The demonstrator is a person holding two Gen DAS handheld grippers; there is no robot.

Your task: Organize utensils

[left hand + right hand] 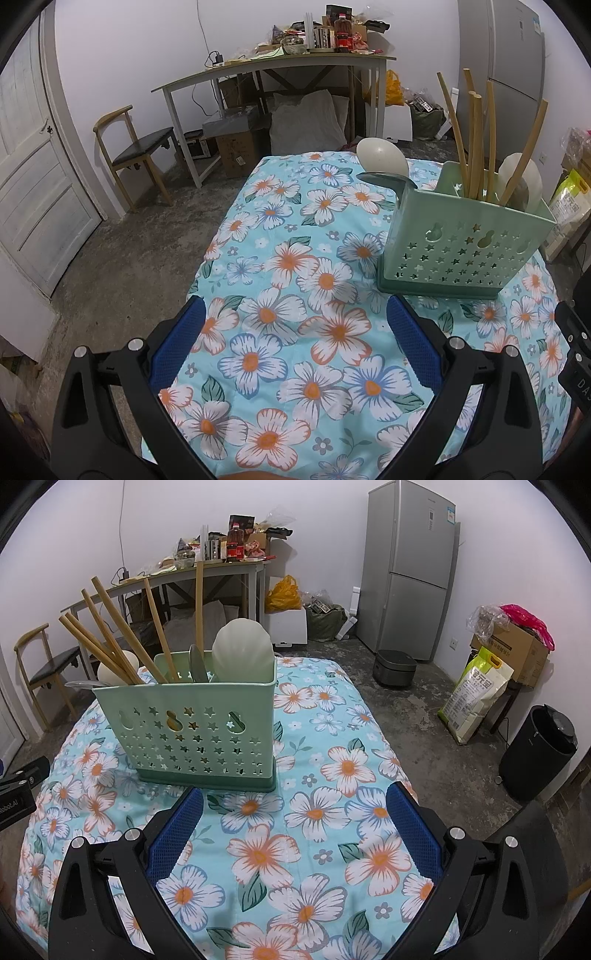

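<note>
A green perforated utensil caddy (pixel 465 251) (pixel 195 734) stands upright on the floral tablecloth (pixel 295 332) (pixel 314 849). Several wooden chopsticks (pixel 476 144) (pixel 110 627) lean out of it, alongside a white shell-shaped ladle (pixel 242 651) (pixel 532 181) and a grey spoon (pixel 197 662). Another white ladle (pixel 382 157) (pixel 114 670) pokes out behind the caddy on its left side. My left gripper (pixel 295 332) hovers open over bare cloth, left of and nearer than the caddy. My right gripper (pixel 295 812) is open too, just in front of the caddy's right end. Neither holds anything.
A cluttered desk (pixel 280 66) (pixel 207 568) and a wooden chair (pixel 136 147) (pixel 44 664) stand beyond the table. A fridge (pixel 410 568), rice cooker (pixel 395 666), rice bag (pixel 476 694) and black bin (pixel 539 753) sit on the floor to the right. A door (pixel 33 177) is at left.
</note>
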